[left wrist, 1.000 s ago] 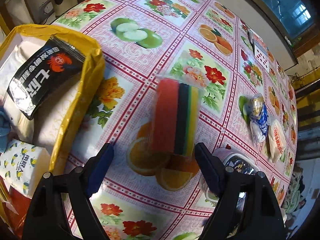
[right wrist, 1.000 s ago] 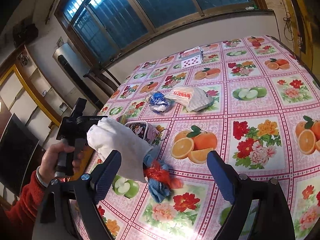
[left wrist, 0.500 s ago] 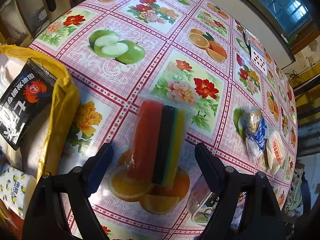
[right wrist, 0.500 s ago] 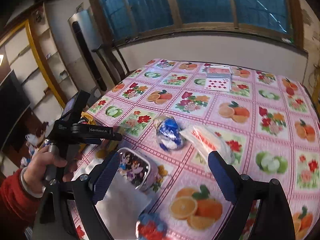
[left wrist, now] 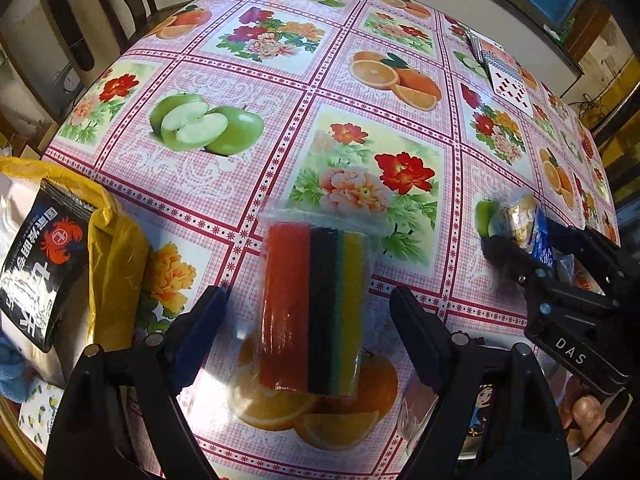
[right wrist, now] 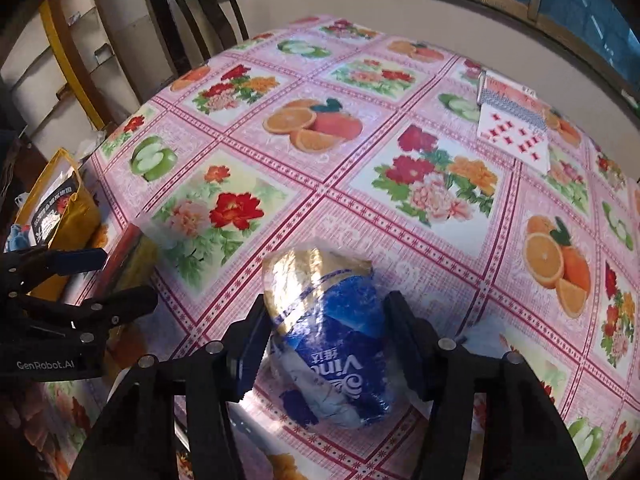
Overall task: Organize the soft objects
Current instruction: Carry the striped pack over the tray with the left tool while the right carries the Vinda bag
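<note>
Between the spread left gripper (left wrist: 308,320) lies a sponge pack (left wrist: 314,308); the right gripper (right wrist: 324,344) straddles a blue tissue pack (right wrist: 328,344), contact unclear.

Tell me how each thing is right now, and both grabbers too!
Sponge pack: lying flat on the table, sealed in clear wrap, between the open fingers.
Left gripper: open, not touching the pack.
Blue tissue pack: on the table, between the right fingers.
Right gripper: open around it, grip not clear.
Yellow bag: open, stuffed.
Playing cards: spread out, one face-up.
</note>
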A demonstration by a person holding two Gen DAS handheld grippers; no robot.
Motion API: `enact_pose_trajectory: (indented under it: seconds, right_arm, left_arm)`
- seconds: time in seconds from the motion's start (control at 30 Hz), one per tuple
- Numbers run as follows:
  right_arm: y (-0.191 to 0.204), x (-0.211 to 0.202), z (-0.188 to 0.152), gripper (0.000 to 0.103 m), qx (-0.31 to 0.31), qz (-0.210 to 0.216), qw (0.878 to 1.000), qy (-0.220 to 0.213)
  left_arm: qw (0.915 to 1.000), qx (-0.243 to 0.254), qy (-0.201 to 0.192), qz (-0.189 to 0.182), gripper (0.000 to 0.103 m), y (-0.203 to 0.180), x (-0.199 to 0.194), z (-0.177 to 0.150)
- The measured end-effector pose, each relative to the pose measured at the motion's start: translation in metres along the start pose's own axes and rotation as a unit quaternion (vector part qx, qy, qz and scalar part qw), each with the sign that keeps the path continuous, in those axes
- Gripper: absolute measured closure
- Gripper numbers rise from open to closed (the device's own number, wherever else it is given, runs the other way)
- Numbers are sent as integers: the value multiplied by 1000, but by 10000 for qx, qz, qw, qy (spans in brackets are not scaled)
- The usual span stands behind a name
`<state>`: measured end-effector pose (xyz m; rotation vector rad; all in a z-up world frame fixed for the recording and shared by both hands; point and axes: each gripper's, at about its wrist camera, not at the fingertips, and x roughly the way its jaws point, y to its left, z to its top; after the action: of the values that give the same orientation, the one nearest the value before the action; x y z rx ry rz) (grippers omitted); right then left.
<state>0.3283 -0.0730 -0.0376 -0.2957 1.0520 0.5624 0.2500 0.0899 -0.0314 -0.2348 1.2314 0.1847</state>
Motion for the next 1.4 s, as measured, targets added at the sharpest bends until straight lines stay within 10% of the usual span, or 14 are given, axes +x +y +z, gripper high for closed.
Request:
enact_pose_trajectory:
  seconds: [0.13, 0.73, 1.4]
  right_arm:
    - [-6, -5, -9, 54, 193, 73, 9998, -26]
    - [-13, -160, -72, 55, 1160, 640, 9812, -1405]
    - [155, -217, -119, 54, 378, 1170, 9765, -1771]
  left_arm:
    - [9993, 245, -240, 154, 64, -3, -4, -4]
    - [9952, 510, -807, -216, 68, 10, -62, -58]
    - [9701, 795, -2268, 334, 68, 68, -156, -144]
